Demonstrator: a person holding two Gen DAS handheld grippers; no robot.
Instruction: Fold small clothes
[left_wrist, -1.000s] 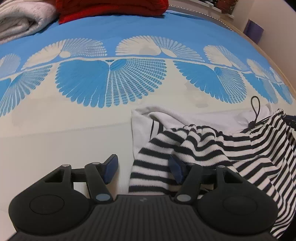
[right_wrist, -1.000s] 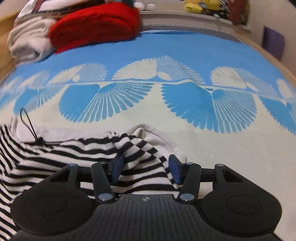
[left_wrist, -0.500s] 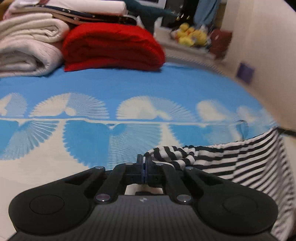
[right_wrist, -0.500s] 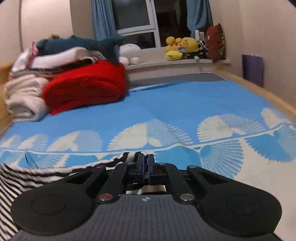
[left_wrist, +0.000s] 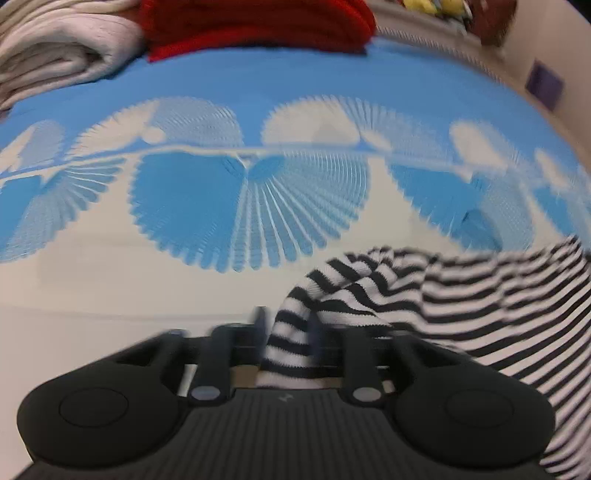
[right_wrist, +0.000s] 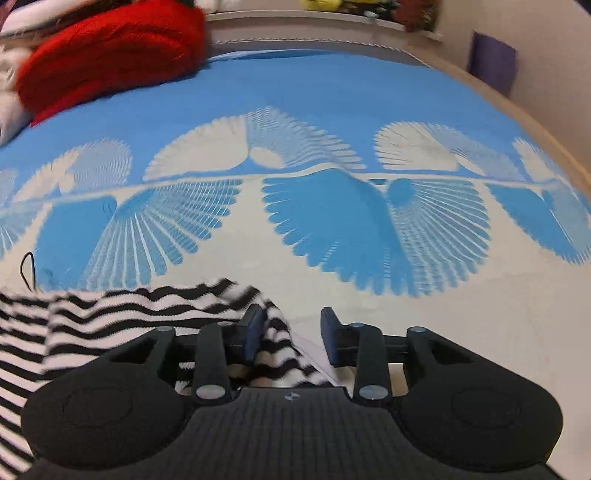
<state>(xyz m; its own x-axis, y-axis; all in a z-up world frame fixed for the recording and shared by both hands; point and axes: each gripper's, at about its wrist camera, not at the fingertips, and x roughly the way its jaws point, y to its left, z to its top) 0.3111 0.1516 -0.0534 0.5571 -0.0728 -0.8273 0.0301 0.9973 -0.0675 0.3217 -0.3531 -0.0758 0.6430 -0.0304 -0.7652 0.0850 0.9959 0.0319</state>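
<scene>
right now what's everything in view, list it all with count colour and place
striped garment: 1, black and white, lying on the bed's near side, one corner between each gripper's fingers
bedspread: 1, blue and cream fan pattern, covering the bed
red blanket: 1, red, folded at the far end
white blanket: 1, off-white, folded left of the red one
plush toys: yellow, blurred, on the far ledge
purple item: 1, against the right wall
left gripper: black, open
right gripper: black, open

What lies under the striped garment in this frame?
The striped garment lies on the blue-and-cream bedspread. A white layer peeks out beneath its edge between the right gripper fingers. Whatever else is under the garment is hidden.
</scene>
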